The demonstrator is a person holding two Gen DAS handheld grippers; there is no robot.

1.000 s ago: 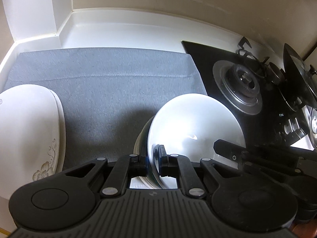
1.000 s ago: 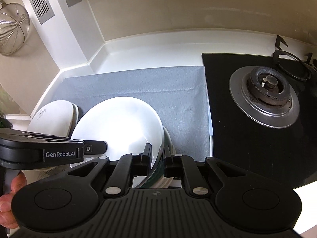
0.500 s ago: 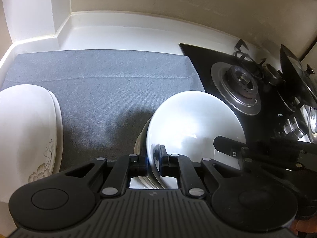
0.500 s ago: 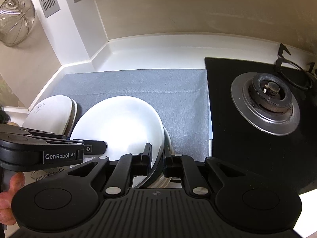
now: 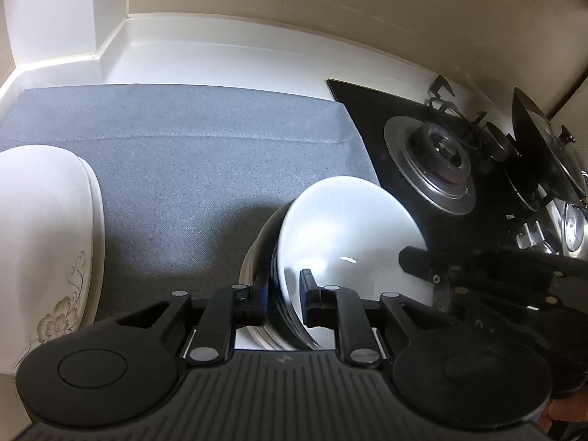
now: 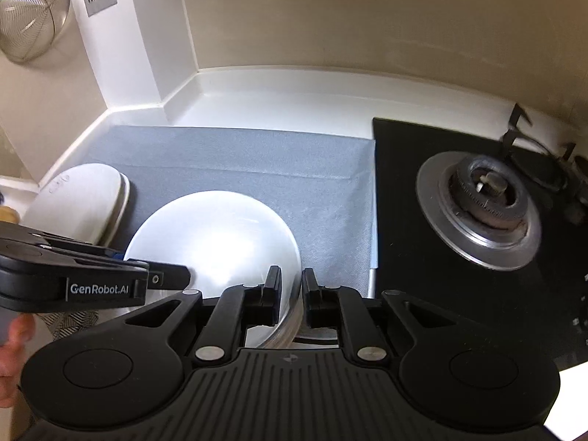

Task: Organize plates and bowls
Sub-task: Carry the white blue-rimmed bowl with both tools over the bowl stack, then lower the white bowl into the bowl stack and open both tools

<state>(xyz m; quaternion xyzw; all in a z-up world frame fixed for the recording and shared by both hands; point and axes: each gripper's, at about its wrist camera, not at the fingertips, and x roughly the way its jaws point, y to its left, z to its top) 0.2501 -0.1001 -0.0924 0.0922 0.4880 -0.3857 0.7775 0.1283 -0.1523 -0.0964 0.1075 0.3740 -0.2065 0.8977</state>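
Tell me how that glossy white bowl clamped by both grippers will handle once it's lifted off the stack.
The white bowl looks glazed and shiny, so its rim could slip between the left gripper and right gripper. It appears to be rigid ceramic: likely fairly heavy and breakable if dropped. Held by opposite rim edges, it may pivot or tilt.

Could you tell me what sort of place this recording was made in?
Most likely a home kitchen: a gas burner sits in a black glass hob beside a white countertop, and a wire mesh strainer hangs on the wall.
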